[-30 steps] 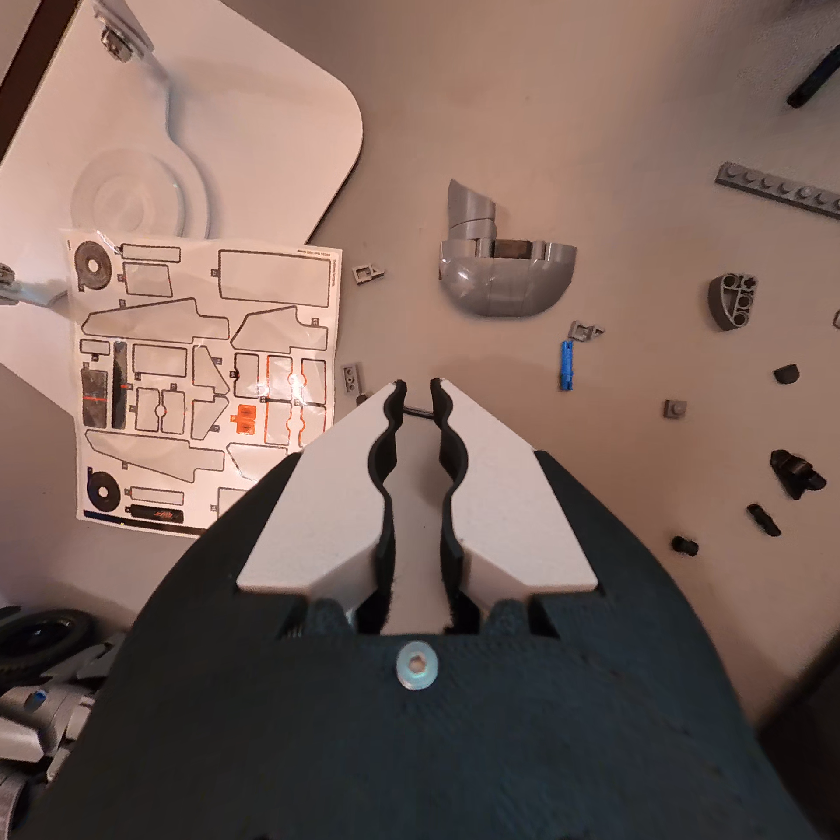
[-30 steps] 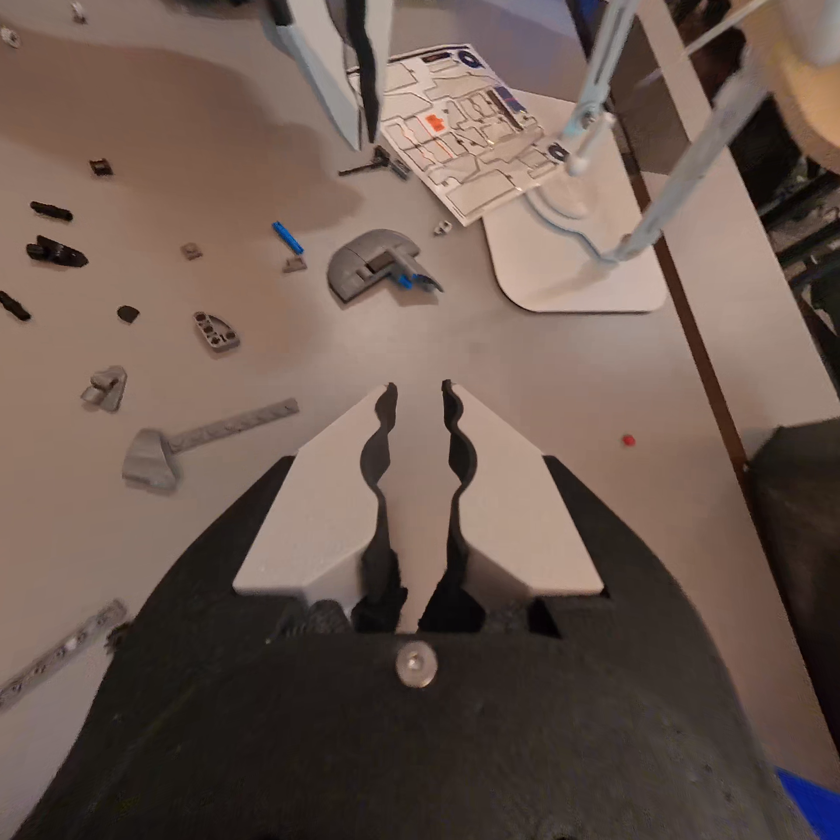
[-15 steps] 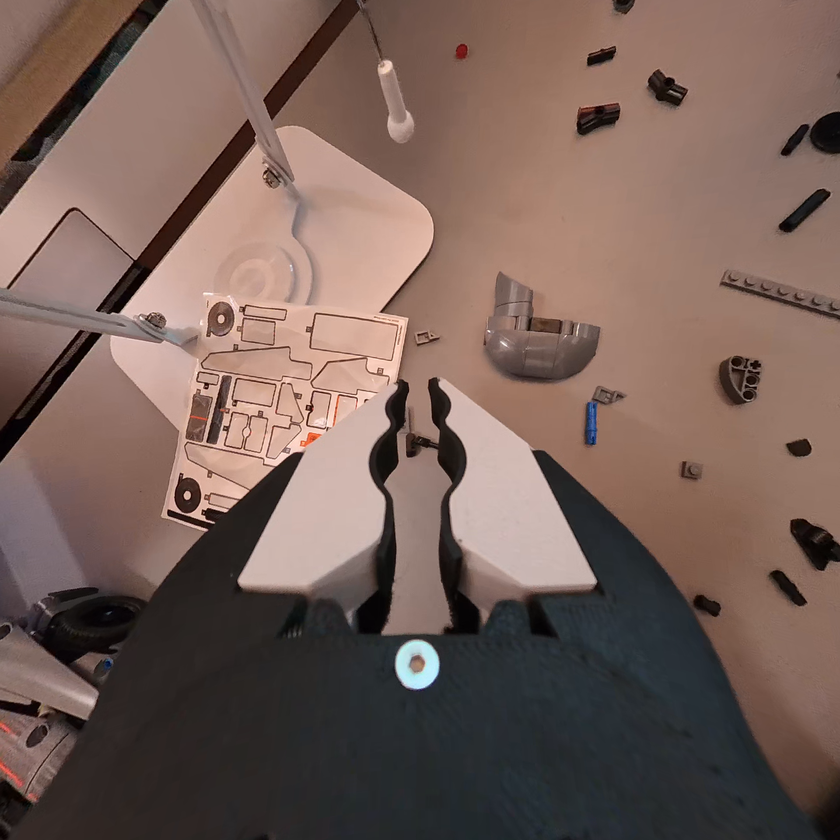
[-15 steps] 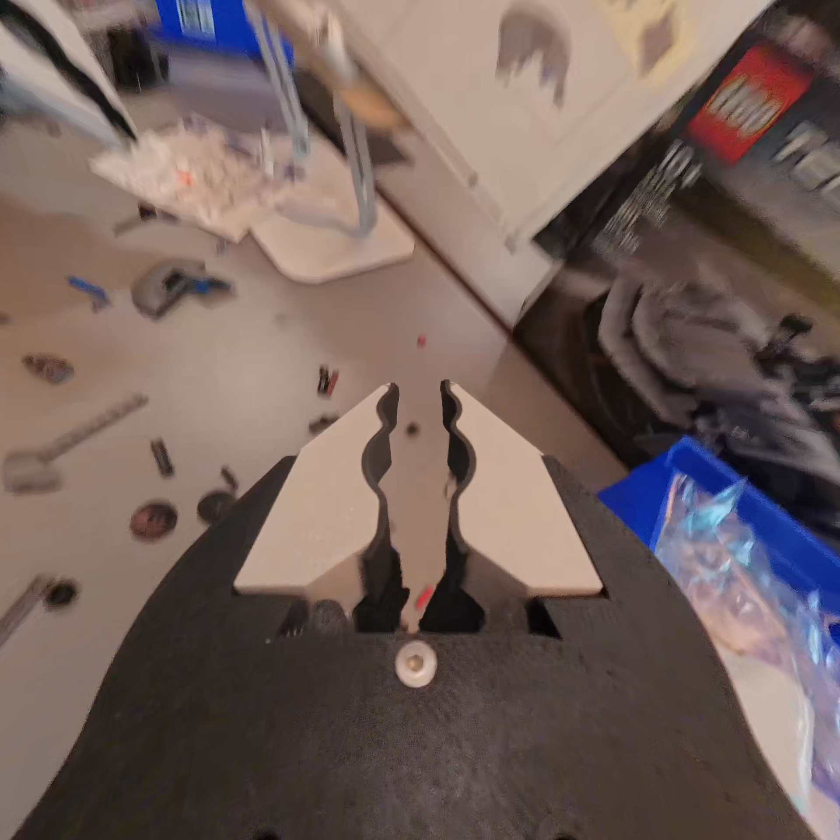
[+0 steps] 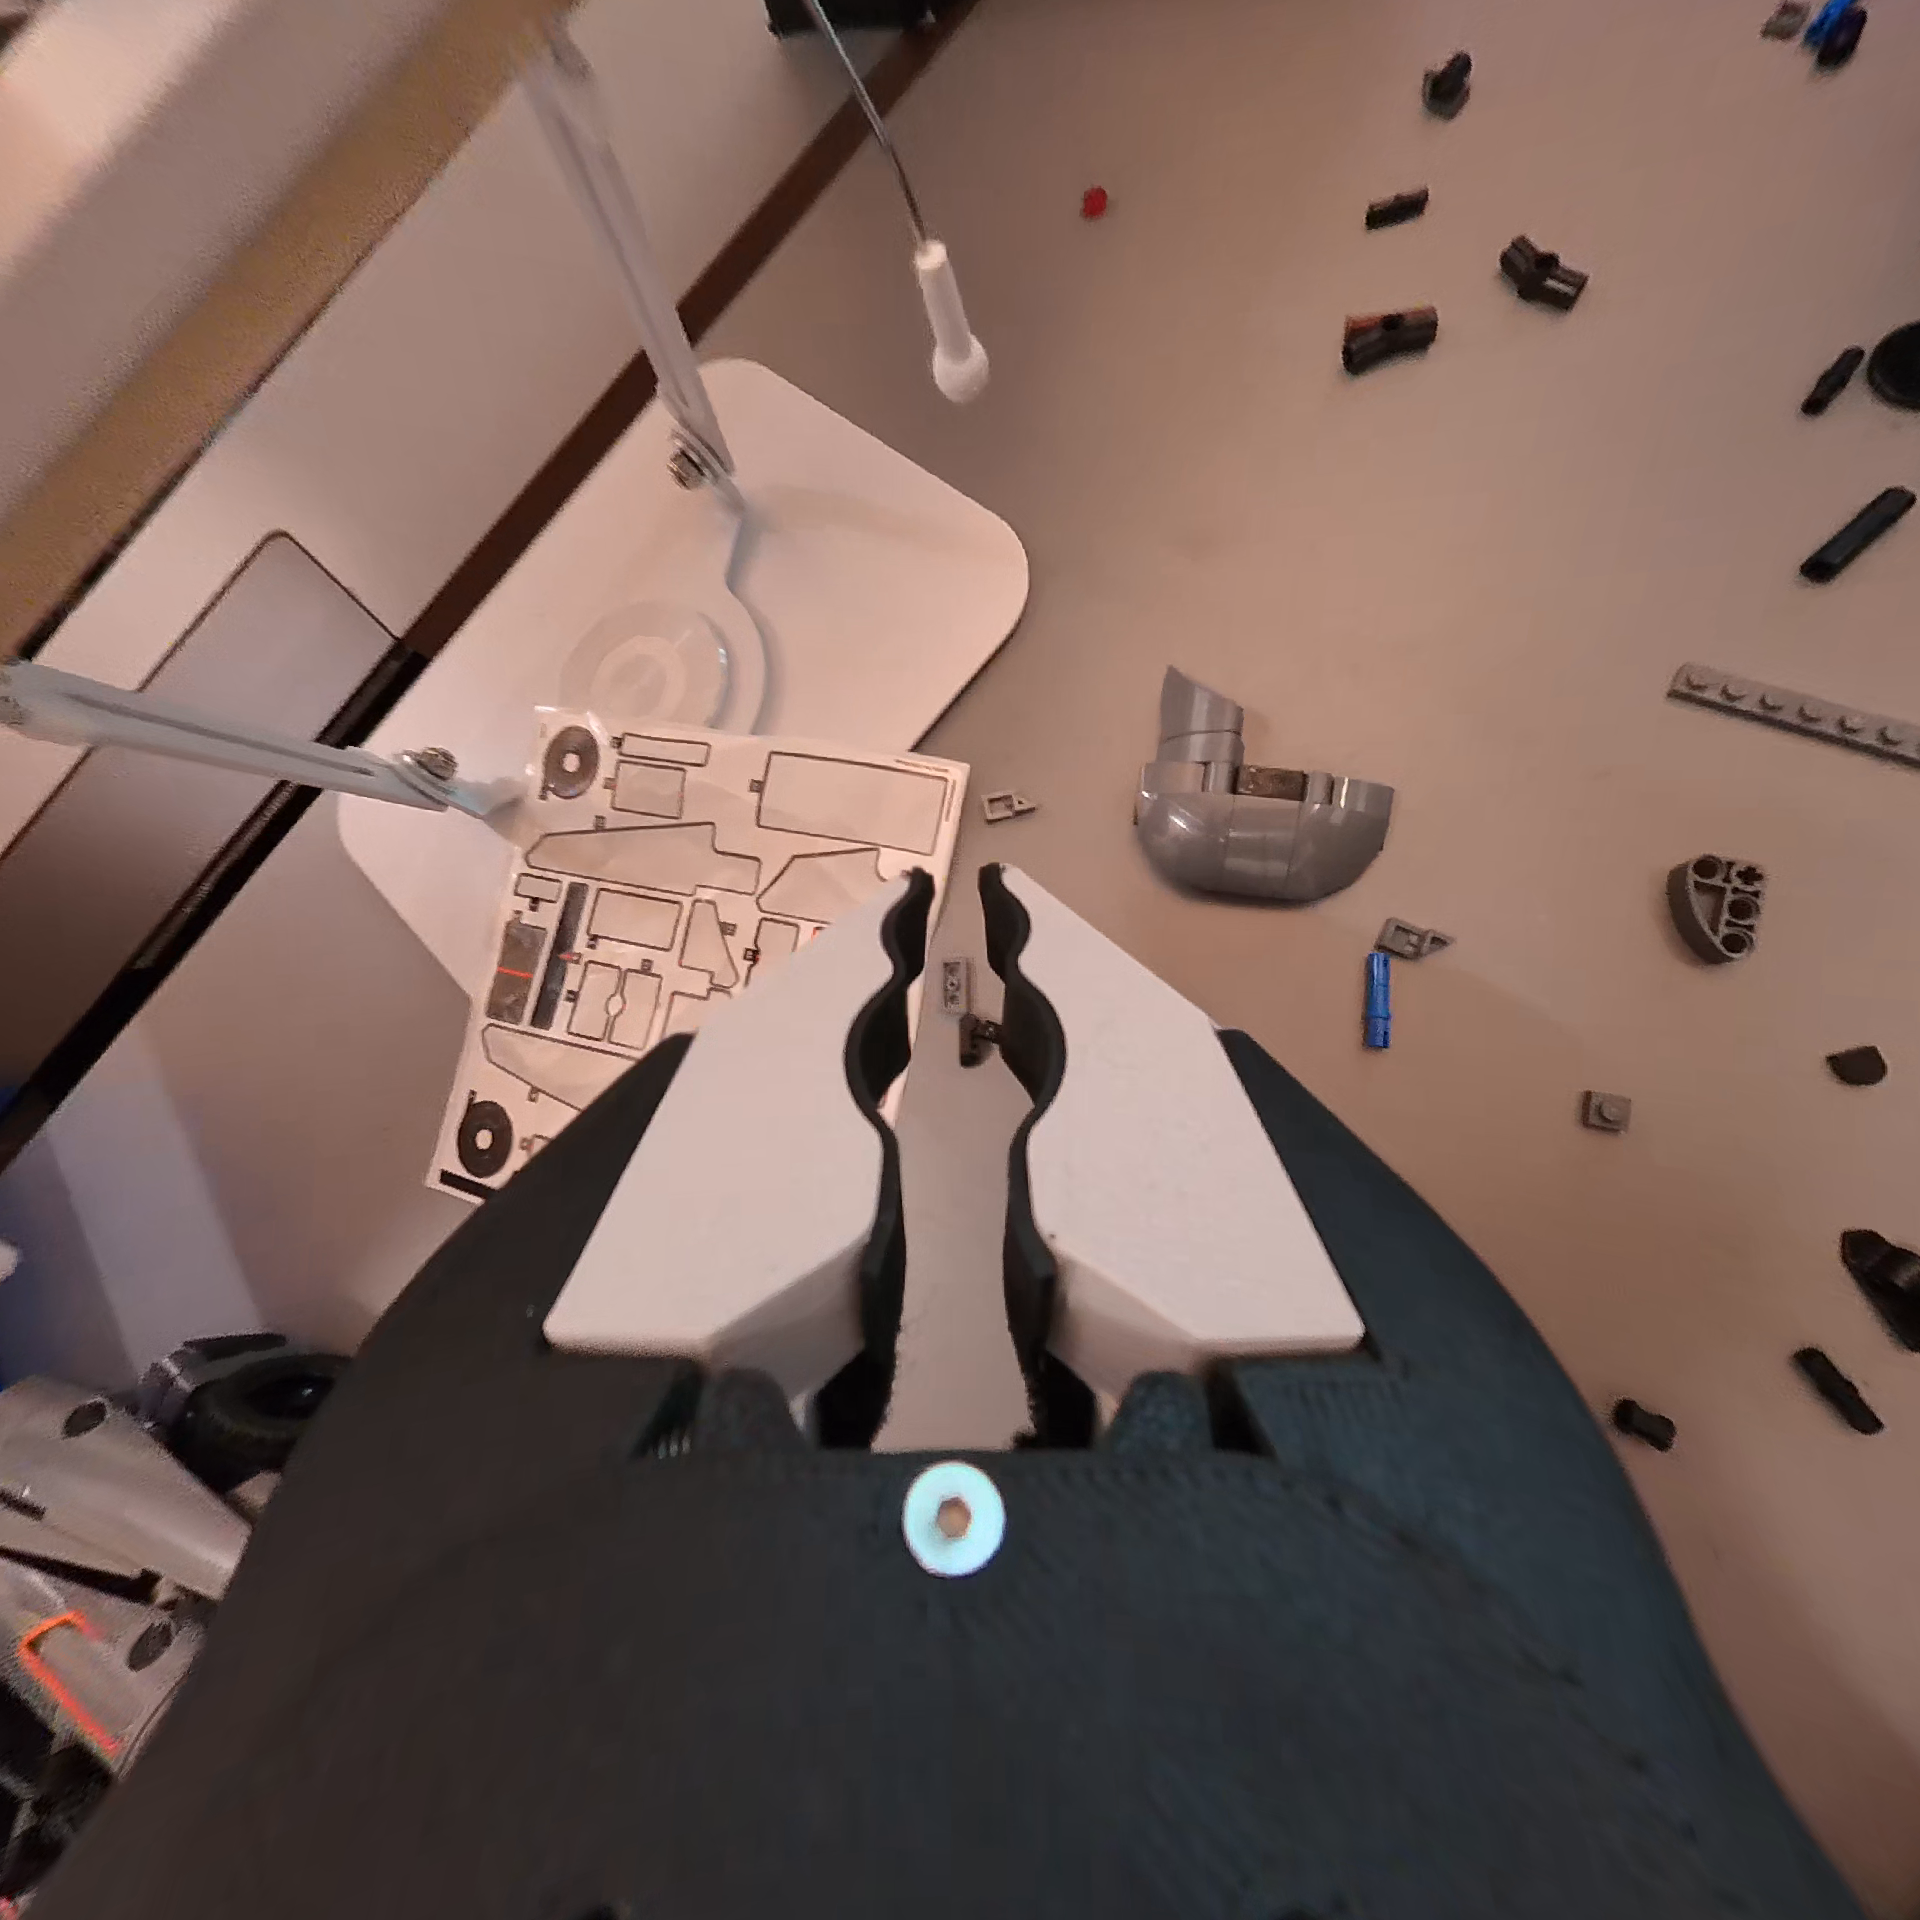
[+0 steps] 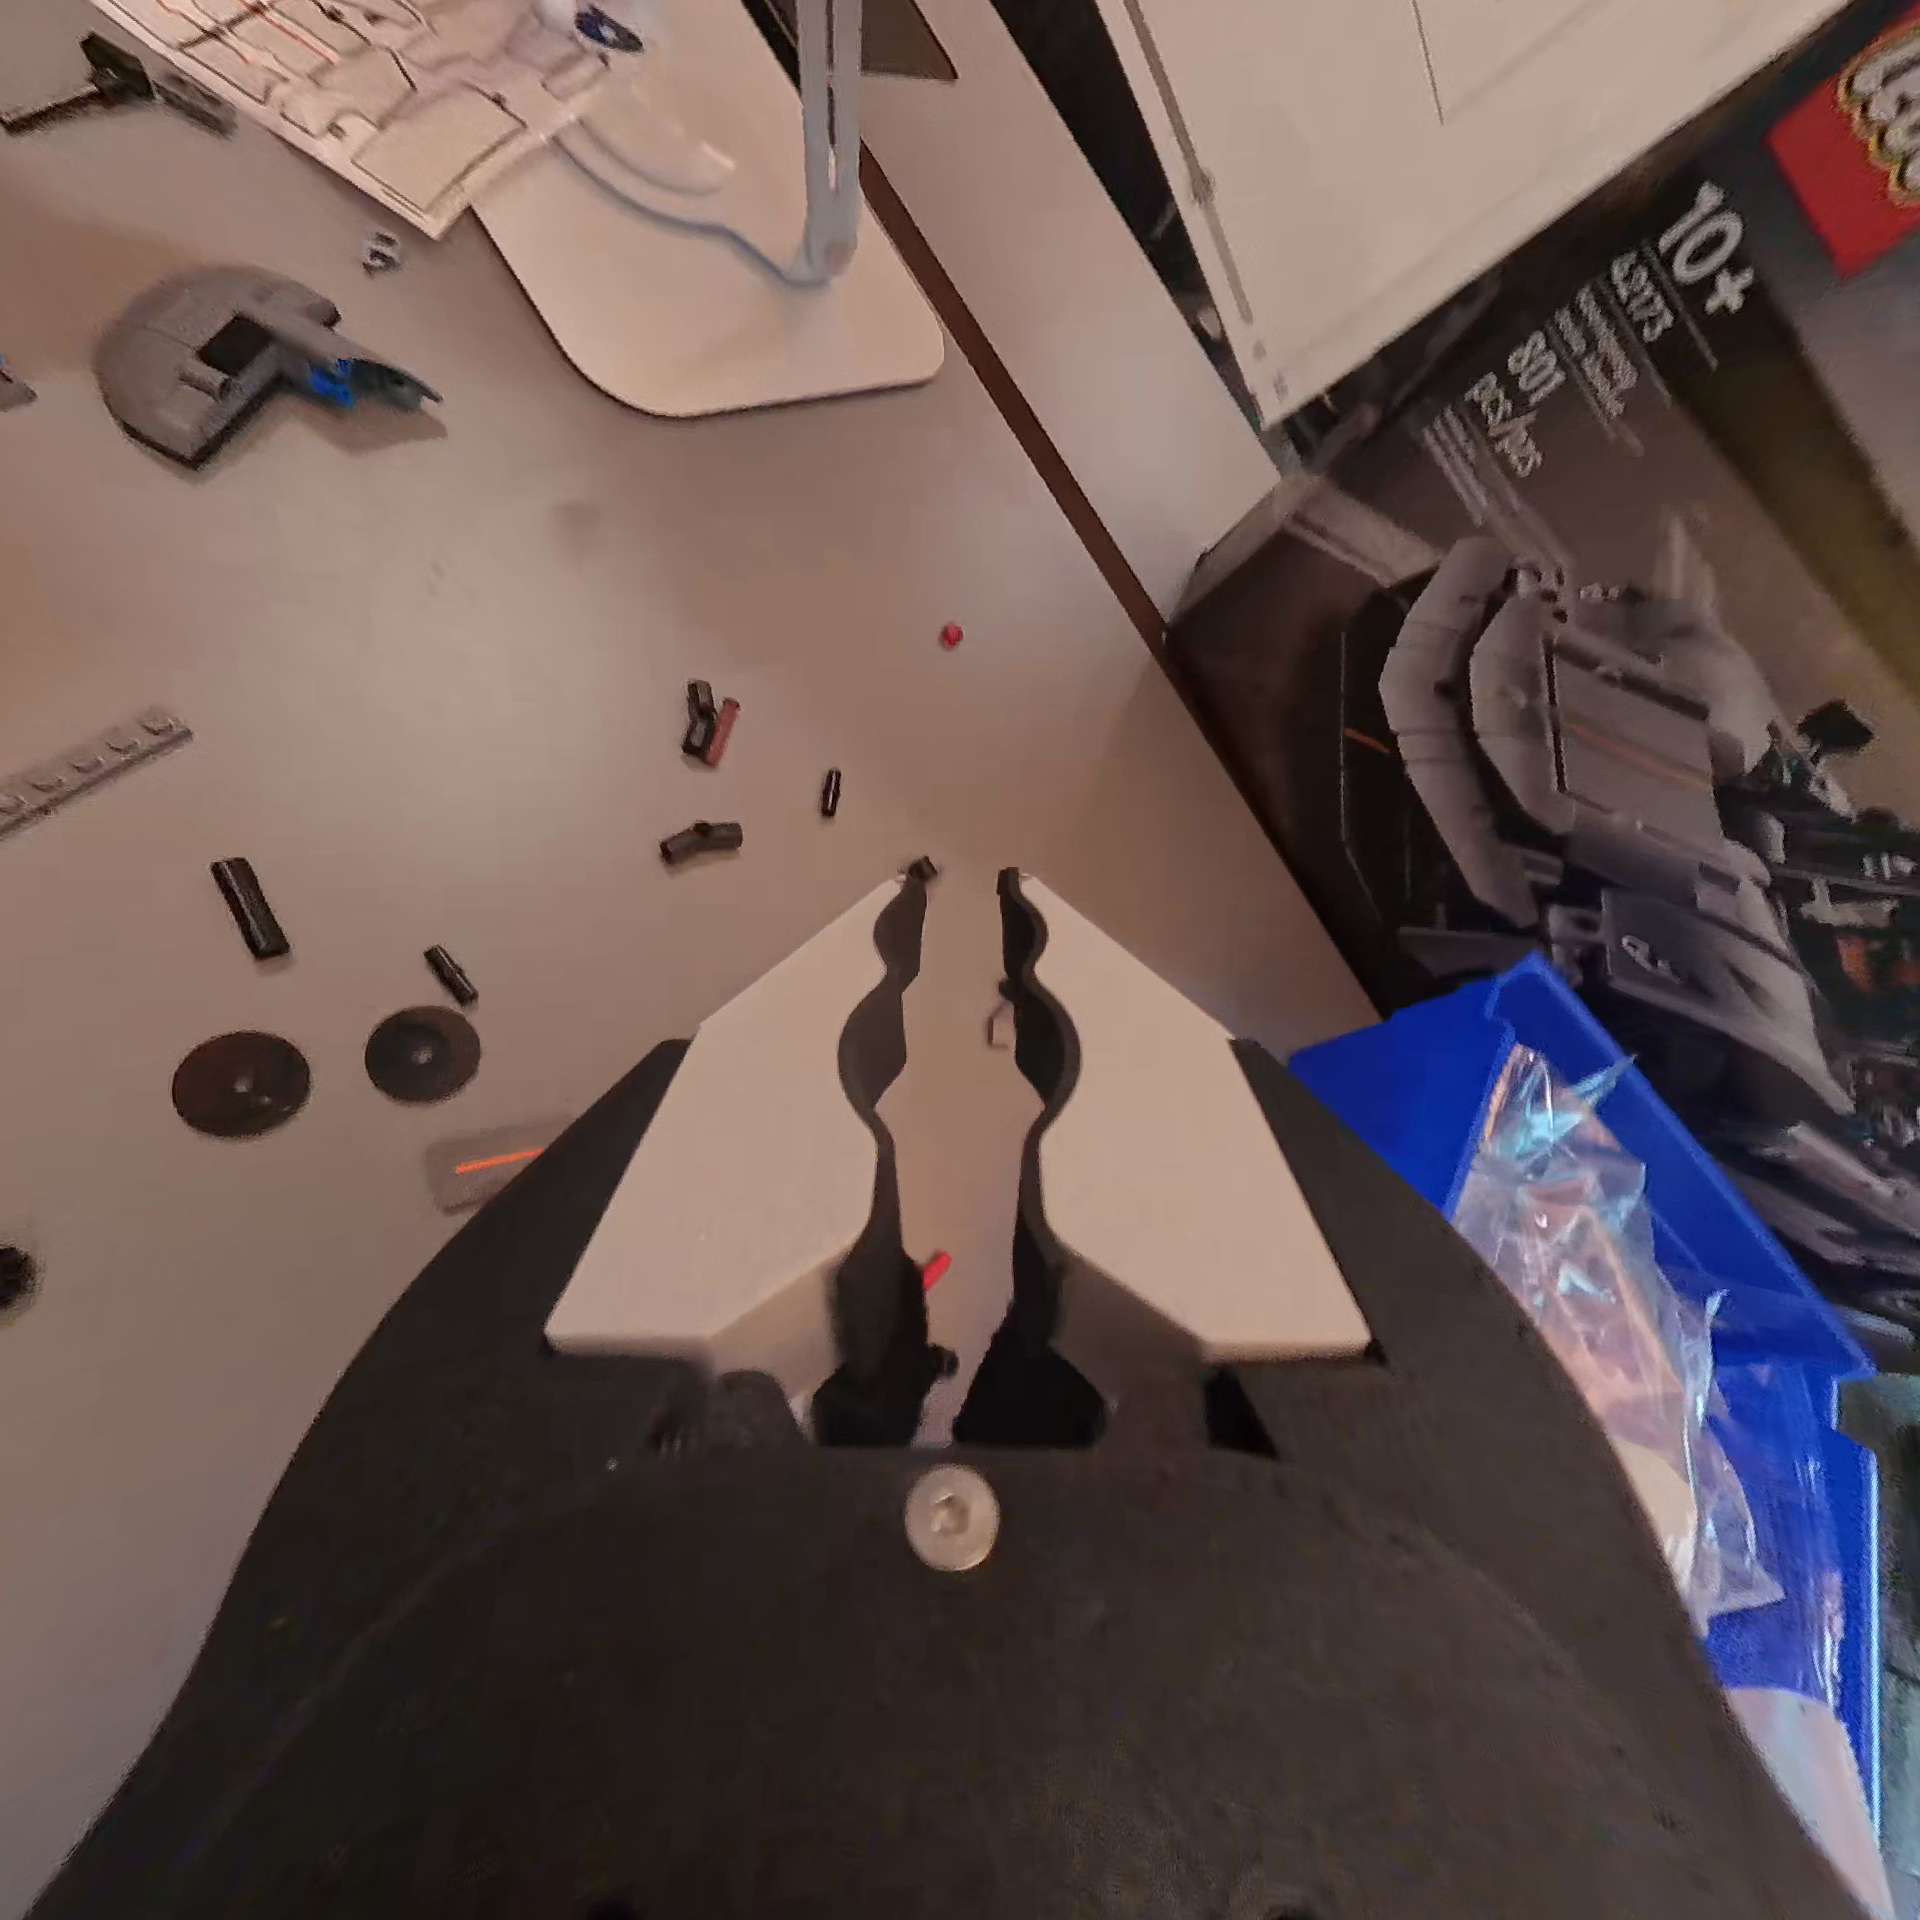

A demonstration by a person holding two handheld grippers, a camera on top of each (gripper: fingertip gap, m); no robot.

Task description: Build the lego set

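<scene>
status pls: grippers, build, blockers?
Left gripper open, empty, above sticker sheet edge. Right gripper open, empty, over loose black pins. Grey subassembly untouched. No blockers.

The left gripper [image 5: 951, 883] hangs above the table, pointing down, its two fingers a narrow gap apart with nothing between them. The right gripper [image 6: 961, 881] hovers likewise, fingers slightly parted and empty.

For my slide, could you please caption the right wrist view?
Open right gripper above a table strewn with small black pieces, beside a blue bin.
</scene>
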